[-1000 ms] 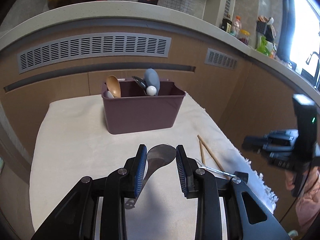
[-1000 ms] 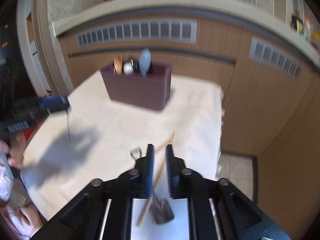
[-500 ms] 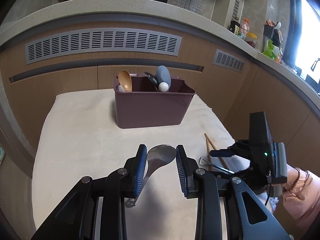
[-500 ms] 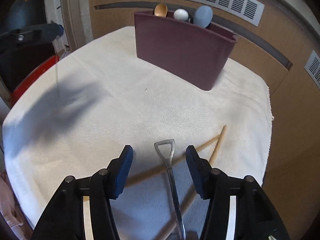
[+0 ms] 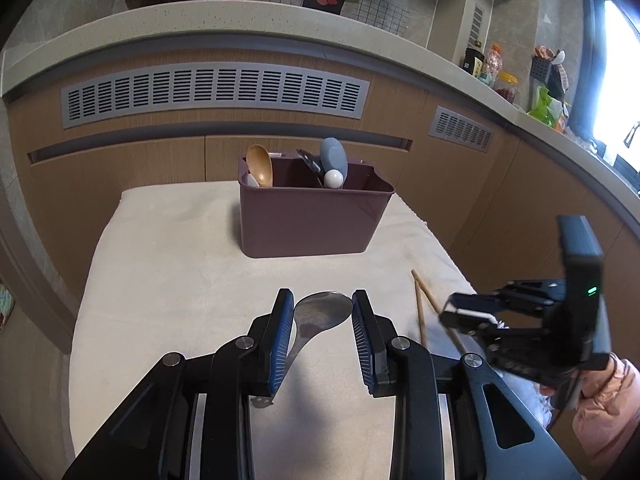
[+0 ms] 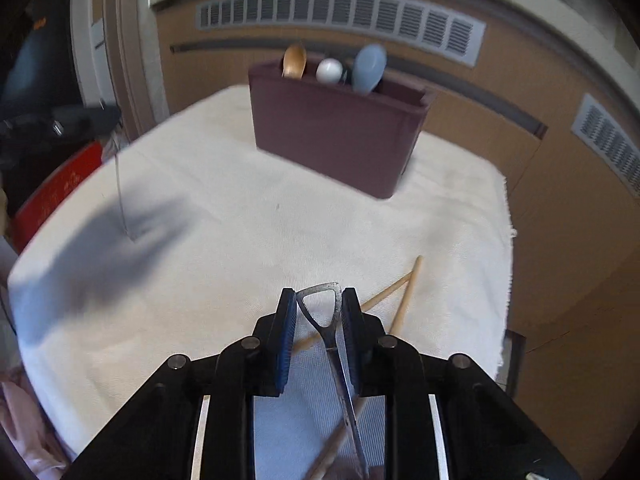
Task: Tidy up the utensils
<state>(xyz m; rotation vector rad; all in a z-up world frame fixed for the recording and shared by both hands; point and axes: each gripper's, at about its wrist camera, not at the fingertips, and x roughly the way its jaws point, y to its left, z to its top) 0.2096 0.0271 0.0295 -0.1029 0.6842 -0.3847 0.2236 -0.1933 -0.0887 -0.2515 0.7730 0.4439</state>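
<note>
A maroon utensil caddy [image 5: 312, 216] stands at the far end of the white cloth; it also shows in the right wrist view [image 6: 340, 136]. It holds a wooden spoon [image 5: 259, 165], a blue spoon [image 5: 334, 156] and a white-tipped utensil. My left gripper [image 5: 323, 322] is shut on a metal spoon [image 5: 320, 312], held above the cloth with its bowl forward. My right gripper [image 6: 320, 320] has closed around the triangular loop handle of a metal utensil [image 6: 326, 312] lying on the cloth over two wooden chopsticks [image 6: 404, 300].
The cloth-covered table [image 5: 168, 280] is bordered by wooden cabinets with grey vents. My right gripper and hand show at the right edge of the left wrist view [image 5: 472, 312]. The chopsticks lie near the cloth's right edge [image 5: 420, 304].
My right gripper dropped to the cloth, opened, then closed its jaws around the loop-handled metal utensil. My left gripper kept hold of the metal spoon and drifted slightly.
</note>
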